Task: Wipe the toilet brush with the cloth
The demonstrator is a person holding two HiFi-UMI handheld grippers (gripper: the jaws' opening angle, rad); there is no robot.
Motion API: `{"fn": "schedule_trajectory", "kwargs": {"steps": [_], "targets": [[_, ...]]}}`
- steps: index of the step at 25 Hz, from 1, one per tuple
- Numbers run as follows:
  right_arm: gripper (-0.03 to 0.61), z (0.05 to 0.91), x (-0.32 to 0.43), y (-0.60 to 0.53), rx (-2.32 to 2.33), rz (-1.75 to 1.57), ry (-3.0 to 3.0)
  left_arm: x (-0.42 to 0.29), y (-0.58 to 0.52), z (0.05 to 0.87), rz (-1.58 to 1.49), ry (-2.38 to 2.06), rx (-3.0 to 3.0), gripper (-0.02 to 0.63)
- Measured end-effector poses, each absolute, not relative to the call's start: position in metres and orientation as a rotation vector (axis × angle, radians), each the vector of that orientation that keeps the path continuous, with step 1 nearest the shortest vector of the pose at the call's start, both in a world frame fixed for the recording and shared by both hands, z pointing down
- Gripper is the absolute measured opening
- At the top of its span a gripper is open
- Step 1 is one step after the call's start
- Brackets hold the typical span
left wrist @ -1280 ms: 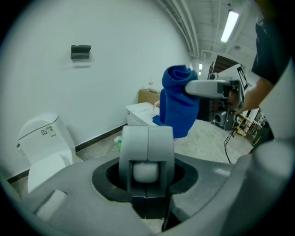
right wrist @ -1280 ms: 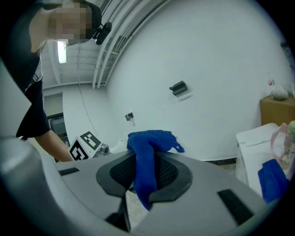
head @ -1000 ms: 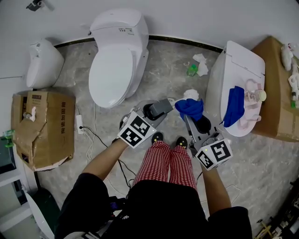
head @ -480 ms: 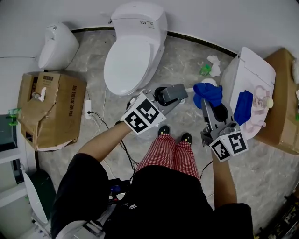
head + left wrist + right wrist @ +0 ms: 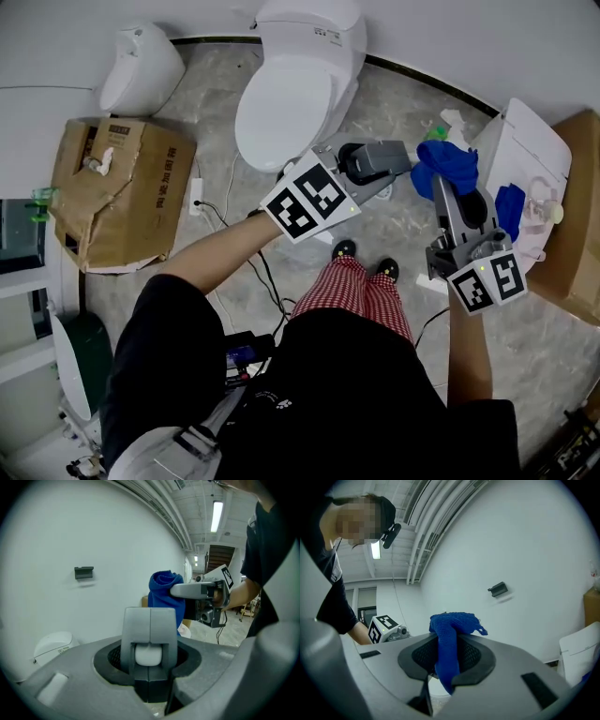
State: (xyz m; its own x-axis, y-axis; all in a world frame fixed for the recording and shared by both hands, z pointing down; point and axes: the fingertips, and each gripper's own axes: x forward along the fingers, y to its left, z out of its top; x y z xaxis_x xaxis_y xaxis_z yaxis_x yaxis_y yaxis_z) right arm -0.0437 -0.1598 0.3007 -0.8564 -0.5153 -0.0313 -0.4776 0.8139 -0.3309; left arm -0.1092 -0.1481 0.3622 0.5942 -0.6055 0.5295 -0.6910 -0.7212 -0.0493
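My left hand-held gripper [image 5: 150, 620] is clamped narrow on a white piece I take for the toilet brush [image 5: 148, 654] handle; the rest of the brush is hidden. My right hand-held gripper [image 5: 446, 665] pinches the blue cloth [image 5: 454, 625], which sits just beyond the left one, apart from it. The toilet [image 5: 291, 103] stands further off. I judge wiping hasn't begun; next I must bring cloth onto brush

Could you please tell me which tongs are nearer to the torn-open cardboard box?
Left. The left tongs are right of the cardboard box in the head view; the right tongs, clamping a blue cloth, are even farther right.
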Motion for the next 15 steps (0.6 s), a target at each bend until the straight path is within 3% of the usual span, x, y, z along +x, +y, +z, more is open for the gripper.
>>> {"fn": "schedule_trajectory", "kwargs": {"steps": [15], "targets": [[0.078, 0.251, -0.060, -0.166, -0.725, -0.412, 2.864, -0.132, -0.152, 0.304, 0.745, -1.216, 2.682, 0.166]]}}
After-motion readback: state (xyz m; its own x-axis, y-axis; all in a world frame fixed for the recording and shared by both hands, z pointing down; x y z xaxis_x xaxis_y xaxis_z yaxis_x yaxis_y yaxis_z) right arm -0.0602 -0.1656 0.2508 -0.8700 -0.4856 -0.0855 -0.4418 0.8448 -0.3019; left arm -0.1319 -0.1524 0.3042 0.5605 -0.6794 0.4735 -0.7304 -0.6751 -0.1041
